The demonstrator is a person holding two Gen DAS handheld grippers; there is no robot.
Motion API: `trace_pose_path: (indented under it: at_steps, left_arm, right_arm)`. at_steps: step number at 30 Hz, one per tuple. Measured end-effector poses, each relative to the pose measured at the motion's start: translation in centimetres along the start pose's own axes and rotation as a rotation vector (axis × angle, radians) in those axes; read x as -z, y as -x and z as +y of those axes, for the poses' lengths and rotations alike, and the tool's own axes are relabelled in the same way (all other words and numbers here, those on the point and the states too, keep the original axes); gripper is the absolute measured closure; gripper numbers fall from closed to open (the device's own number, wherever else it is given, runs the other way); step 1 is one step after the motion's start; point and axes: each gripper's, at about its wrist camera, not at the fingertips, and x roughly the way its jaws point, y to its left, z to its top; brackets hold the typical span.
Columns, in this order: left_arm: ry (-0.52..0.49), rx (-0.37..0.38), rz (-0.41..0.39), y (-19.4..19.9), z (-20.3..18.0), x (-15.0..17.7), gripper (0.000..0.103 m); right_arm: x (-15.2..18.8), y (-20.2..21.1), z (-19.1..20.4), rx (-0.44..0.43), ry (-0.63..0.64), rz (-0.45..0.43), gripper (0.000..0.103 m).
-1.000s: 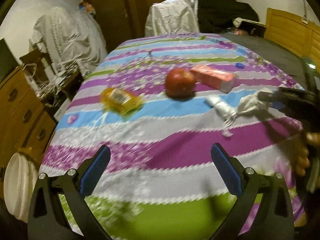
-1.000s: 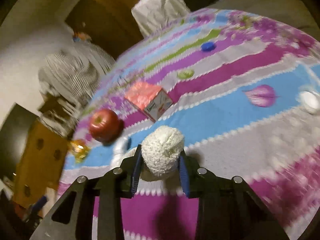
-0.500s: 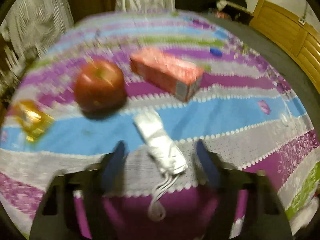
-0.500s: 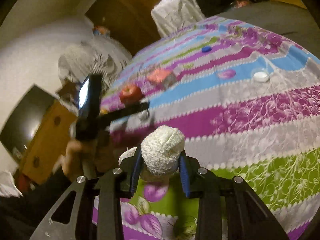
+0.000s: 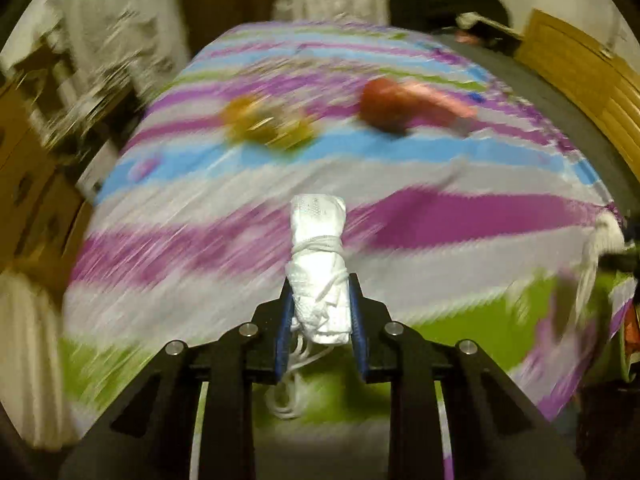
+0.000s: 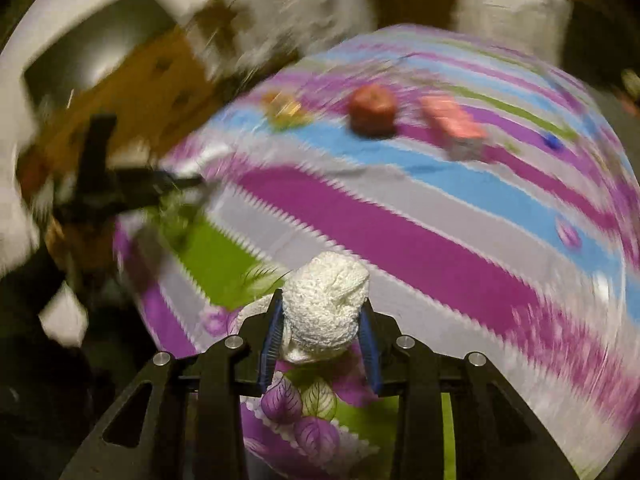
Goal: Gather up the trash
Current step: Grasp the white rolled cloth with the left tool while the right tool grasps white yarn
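Note:
A white rolled bundle tied with its own string (image 5: pixel 318 240) sticks out forward between the blue pads of my left gripper (image 5: pixel 320 296). The jaws are closing and the pads press on its lower half. A string loop hangs below. My right gripper (image 6: pixel 323 306) is shut on a white crumpled wad (image 6: pixel 328 280), held above the near green stripe of the striped bedspread (image 6: pixel 400 232). Still on the spread are a yellow wrapper (image 5: pixel 264 124), a red apple (image 5: pixel 384 110) and a pink box (image 5: pixel 440 106). Both views are blurred by motion.
A small blue cap (image 6: pixel 552 142) lies right of the box. Wooden drawers (image 5: pixel 24 184) and a white bag (image 5: pixel 28 352) stand left of the bed, a wooden headboard (image 5: pixel 580 80) on the right. Draped chairs stand beyond the far edge.
My left gripper went from wide open to closed on the white roll and drew back with it toward the near edge. My right gripper rolled and pulled back, still holding the wad.

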Motion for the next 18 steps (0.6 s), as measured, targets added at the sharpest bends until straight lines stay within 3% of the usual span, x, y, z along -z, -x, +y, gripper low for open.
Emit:
trace_pose_path:
  at_steps: [3, 5, 7, 9, 12, 13, 14, 18]
  left_arm:
    - [-0.002, -0.086, 0.02, -0.3, 2.6, 1.2, 0.079]
    - [0.011, -0.09, 0.032, -1.4, 3.5, 1.4, 0.079]
    - [0.019, -0.087, 0.028, -2.5, 4.0, 1.6, 0.077]
    - [-0.019, -0.1, -0.034, -2.8, 3.7, 1.6, 0.076]
    - [-0.04, -0.104, -0.07, -2.5, 3.8, 1.7, 0.061]
    - [-0.027, -0.083, -0.088, -2.0, 4.2, 1.8, 0.045]
    - [-0.008, -0.065, -0.116, -1.3, 4.8, 2.1, 0.036]
    - [0.04, -0.026, -0.173, 0.4, 5.9, 3.1, 0.031]
  right_arm:
    - [-3.6, -4.4, 0.7, 0.011, 0.127, 0.156, 0.066]
    - [-4.8, -7.1, 1.0, 0.017, 0.163, 0.207, 0.066]
    - [-5.5, -9.5, 1.5, 0.045, 0.176, 0.239, 0.054]
    - [-5.4, -10.5, 2.1, 0.06, 0.163, 0.243, 0.046]
    - [-4.8, -8.9, 2.6, 0.137, 0.113, 0.18, 0.03]
    - [-4.5, -8.1, 2.7, 0.149, 0.095, 0.149, 0.028]
    - [-4.0, -6.9, 2.7, 0.155, 0.06, 0.101, 0.026]
    - [-0.8, -2.5, 3.5, 0.194, -0.125, -0.103, 0.022]
